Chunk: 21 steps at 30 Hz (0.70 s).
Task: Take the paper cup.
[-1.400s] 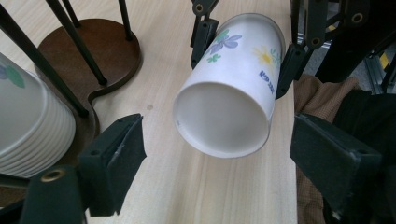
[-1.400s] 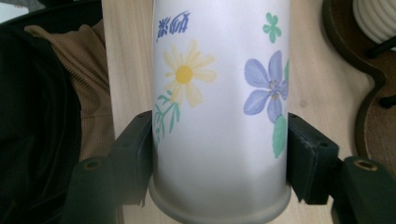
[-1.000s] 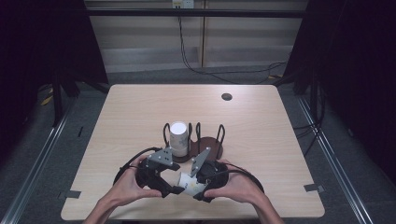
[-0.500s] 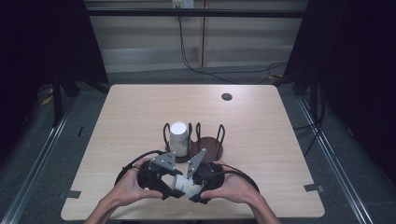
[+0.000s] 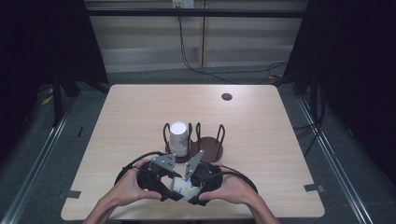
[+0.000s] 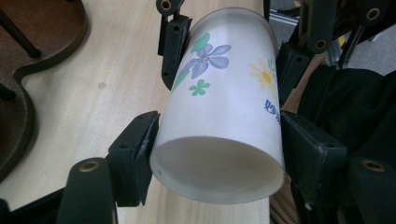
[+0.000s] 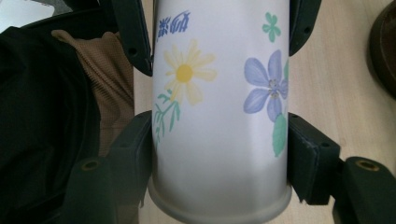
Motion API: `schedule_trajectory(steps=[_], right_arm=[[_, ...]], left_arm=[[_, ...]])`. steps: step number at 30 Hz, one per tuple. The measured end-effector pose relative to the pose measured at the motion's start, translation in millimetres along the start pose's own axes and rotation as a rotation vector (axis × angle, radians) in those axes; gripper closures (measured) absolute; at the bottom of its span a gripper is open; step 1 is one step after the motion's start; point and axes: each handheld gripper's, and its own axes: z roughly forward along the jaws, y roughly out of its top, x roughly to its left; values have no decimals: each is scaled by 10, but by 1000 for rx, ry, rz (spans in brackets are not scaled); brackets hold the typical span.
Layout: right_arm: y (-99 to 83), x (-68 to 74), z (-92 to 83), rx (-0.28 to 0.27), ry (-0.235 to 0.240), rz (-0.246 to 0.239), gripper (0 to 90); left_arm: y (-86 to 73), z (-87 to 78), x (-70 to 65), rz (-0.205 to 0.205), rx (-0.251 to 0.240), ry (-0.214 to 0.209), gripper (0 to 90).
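Flowered paper cup (image 6: 224, 93) clamped at both ends between left gripper (image 5: 169, 186) and right gripper (image 5: 192, 186), low over table (image 5: 261, 140) front edge, floral print and blue lettering resolved in gripper views, stacked cups (image 5: 178, 138) in wire rack (image 5: 205, 142) seen from above.

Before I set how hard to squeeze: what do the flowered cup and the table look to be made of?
The flowered cup looks like thin paper with a matte printed skin: rolled rim, thin wall, flat flower print. Coated card or thin plastic can't be ruled out. The table looks like pale wood-grain laminate, smooth and low-sheen; solid wood is possible. Both grippers, left and right, clamp the cup.
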Motion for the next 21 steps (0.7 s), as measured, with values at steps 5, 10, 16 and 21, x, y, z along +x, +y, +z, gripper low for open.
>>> schedule_trajectory(steps=[5,10,16,21], right_arm=[[4,11,32,19,8,-12,323],[-2,5,36,10,15,-5,306],[-31,-25,-31,-48,-1,9,258],[-87,-59,-77,-95,-34,33,183]], left_arm=[[-5,21,-13,-9,25,-15,344],[-7,-14,-10,-5,14,-25,362],[-10,-53,-2,-8,-34,-15,369],[-18,-96,14,-23,-68,-4,367]])
